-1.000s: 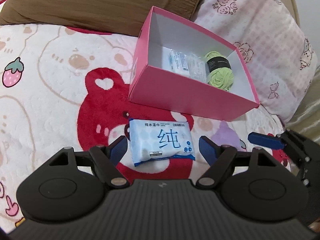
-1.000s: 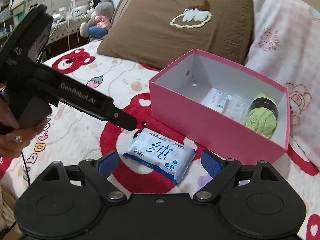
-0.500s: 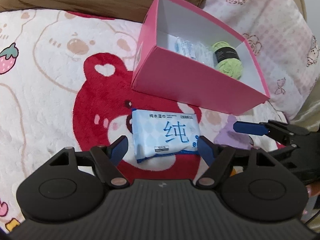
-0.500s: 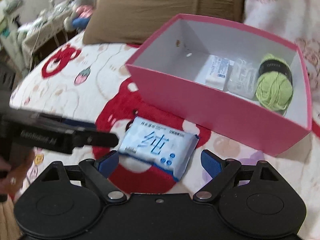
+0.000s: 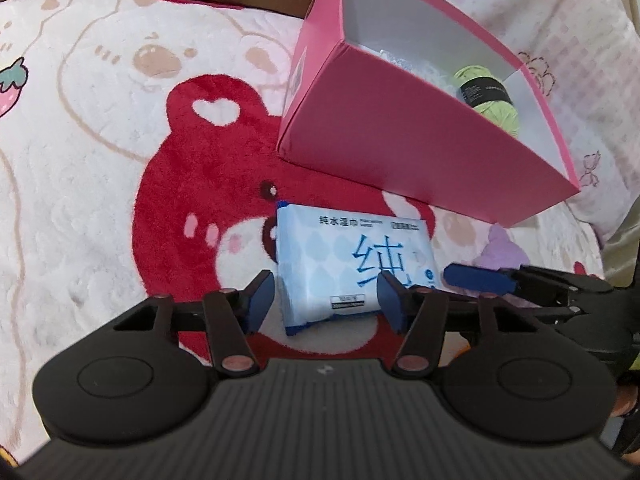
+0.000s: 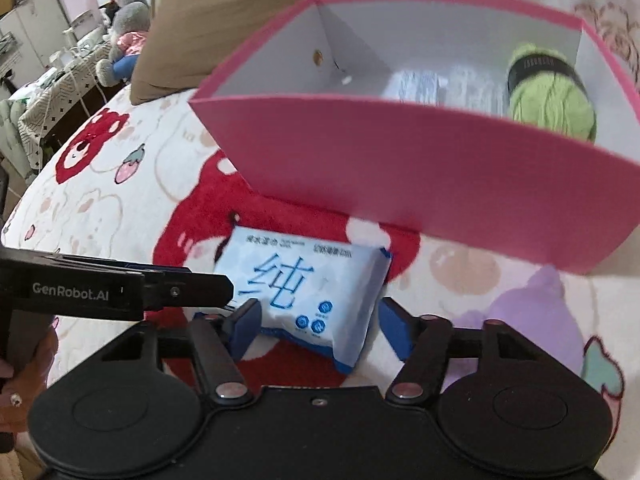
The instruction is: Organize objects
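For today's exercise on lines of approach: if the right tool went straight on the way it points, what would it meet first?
Most likely the wet wipes pack, lying on the blanket between the right tool's open fingers. Beyond it stands the pink box. Depth is hard to judge.

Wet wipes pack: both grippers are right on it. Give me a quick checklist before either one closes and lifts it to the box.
1. Wet wipes pack lies flat on the blanket, outside the pink box: ok.
2. Left gripper jaws open, straddling the pack: ok.
3. Right gripper jaws open, also straddling it: ok.
4. Only one gripper committed to the grasp: not ok, both are converging on the same pack.
5. Free floor space in the box beside the green yarn and clear packets: ok.
6. Pads touching the pack: cannot tell.
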